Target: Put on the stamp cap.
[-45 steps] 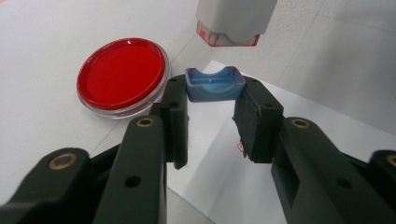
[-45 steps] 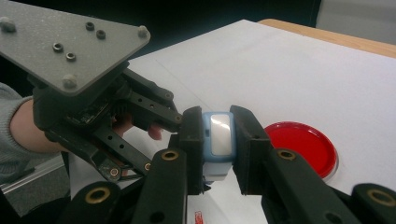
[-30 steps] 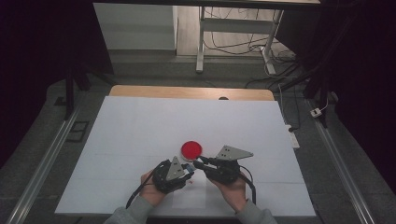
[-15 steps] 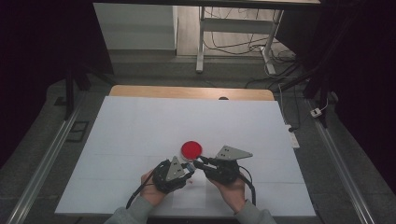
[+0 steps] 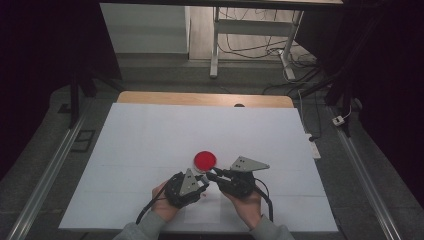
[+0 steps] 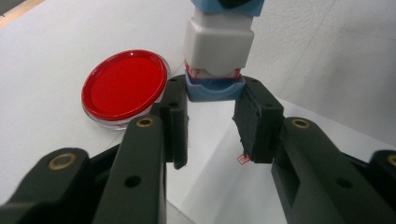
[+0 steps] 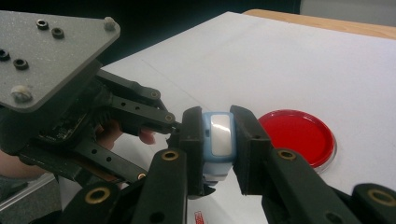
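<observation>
The right tool (image 7: 218, 149) is clamped on a small stamp (image 7: 219, 140) with a blue and grey body; its two black jaws press the stamp's sides. In the left gripper view the same stamp (image 6: 218, 51) hangs with its blue base downward, just above the bench, and thin red lines show at the seam above that base. The left tool (image 6: 212, 121) has its jaws apart, one on each side of the stamp's blue base; whether the pads touch the base cannot be told.

From above, both tools meet near the front edge of the white bench (image 5: 150, 135), about midway along it, the left tool (image 5: 201, 181) and the right tool (image 5: 212, 176) tip to tip, each held in a hand. A round red ink pad (image 5: 205, 160) in a clear dish lies flat on the bench just behind the tools, close to them but apart from the stamp. In the left gripper view the ink pad (image 6: 125, 86) sits just to the left of the stamp.

A white sheet of paper (image 6: 224, 186) lies on the bench under the tools, and a small red mark (image 6: 241, 159) shows on it beside the left tool's right-hand jaw.
</observation>
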The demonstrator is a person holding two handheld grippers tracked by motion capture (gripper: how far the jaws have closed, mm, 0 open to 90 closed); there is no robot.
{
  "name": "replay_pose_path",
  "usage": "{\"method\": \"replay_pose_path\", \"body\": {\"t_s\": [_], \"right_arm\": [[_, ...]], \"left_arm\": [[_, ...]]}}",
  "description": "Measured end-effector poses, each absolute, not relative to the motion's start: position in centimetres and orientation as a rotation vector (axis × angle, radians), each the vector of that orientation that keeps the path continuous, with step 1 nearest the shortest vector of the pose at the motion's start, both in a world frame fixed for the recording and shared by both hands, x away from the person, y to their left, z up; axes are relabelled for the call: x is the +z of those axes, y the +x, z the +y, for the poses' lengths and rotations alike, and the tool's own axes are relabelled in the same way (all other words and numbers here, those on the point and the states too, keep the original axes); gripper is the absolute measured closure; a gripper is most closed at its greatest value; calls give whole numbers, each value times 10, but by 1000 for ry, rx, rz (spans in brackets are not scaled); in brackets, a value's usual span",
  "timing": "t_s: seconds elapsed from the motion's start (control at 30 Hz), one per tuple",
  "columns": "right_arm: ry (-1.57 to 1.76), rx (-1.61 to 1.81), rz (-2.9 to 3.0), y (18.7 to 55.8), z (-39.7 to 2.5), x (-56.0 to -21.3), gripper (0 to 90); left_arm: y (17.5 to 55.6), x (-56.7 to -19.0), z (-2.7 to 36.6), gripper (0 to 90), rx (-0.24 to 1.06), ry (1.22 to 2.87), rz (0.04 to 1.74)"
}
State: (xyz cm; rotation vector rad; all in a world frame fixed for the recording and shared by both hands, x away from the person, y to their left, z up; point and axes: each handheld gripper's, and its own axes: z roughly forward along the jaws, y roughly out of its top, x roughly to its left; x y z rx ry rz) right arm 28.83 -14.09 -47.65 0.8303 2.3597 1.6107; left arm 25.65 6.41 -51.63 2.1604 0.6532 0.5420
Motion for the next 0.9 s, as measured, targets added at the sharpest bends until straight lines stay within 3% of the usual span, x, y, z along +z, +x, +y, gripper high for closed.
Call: {"method": "replay_pose_path", "body": {"t_s": [0.9], "right_arm": [[984,1659,2355,292,-143,-481,750]], "left_arm": [[254,-518,61,658,606,2167,648]]}}
